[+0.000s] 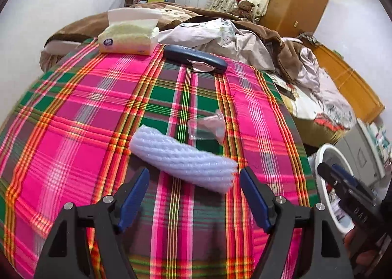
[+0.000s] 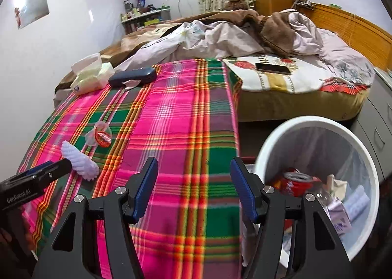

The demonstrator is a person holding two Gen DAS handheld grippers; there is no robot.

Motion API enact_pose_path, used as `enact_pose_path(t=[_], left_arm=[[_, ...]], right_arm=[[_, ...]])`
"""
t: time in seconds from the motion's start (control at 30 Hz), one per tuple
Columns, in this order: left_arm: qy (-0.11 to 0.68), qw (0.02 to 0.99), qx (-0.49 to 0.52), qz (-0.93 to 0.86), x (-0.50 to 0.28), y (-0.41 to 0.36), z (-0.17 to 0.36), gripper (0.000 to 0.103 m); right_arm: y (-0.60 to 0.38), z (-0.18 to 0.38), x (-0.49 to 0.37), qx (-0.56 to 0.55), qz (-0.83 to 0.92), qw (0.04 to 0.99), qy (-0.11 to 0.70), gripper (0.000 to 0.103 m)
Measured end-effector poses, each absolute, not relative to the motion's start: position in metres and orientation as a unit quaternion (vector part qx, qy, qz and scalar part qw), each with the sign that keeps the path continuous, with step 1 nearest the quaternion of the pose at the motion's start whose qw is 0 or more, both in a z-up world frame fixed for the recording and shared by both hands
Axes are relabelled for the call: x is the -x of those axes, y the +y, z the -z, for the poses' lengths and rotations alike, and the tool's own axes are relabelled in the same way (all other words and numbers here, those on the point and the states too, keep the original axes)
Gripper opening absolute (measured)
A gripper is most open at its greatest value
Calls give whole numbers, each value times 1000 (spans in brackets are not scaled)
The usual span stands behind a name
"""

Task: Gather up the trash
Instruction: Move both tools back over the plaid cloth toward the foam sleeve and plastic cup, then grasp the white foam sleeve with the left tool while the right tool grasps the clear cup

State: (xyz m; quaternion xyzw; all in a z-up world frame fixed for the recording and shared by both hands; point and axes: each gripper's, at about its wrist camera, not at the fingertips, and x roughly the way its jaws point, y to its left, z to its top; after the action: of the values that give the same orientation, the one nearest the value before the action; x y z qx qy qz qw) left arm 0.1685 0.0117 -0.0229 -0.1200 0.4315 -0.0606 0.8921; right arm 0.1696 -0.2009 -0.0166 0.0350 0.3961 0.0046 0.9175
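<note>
A white foam fruit net (image 1: 183, 157) lies on the plaid cloth (image 1: 73, 119), just ahead of my left gripper (image 1: 194, 176), which is open and holds nothing. Behind the net lies a clear plastic cup (image 1: 208, 127); the right wrist view shows that cup (image 2: 99, 135) with a red wrapper inside, and the net (image 2: 79, 160) beside it. My right gripper (image 2: 193, 168) is open and holds nothing, over the plaid cloth (image 2: 176, 112) near its right edge. The white trash bin (image 2: 318, 122) stands to its right with a red can (image 2: 297, 181) and papers inside.
A tissue pack (image 1: 129, 36) and a dark blue case (image 1: 196, 58) lie at the cloth's far end. Beyond is a bed with rumpled bedding (image 2: 220, 38) and a phone (image 2: 273, 68). The bin (image 1: 325, 156) shows at the left view's right edge.
</note>
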Motion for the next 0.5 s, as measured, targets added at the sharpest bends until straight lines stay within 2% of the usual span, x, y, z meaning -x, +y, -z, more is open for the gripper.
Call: enact_pose_path(t=[0.2, 0.5], left_arm=[[452, 878, 151, 46, -194, 17, 40, 78], [461, 875, 146, 37, -212, 19, 47, 80]], right_arm=[[-190, 17, -184, -28, -15, 916, 401, 63], [-176, 21, -199, -20, -25, 912, 410, 63]])
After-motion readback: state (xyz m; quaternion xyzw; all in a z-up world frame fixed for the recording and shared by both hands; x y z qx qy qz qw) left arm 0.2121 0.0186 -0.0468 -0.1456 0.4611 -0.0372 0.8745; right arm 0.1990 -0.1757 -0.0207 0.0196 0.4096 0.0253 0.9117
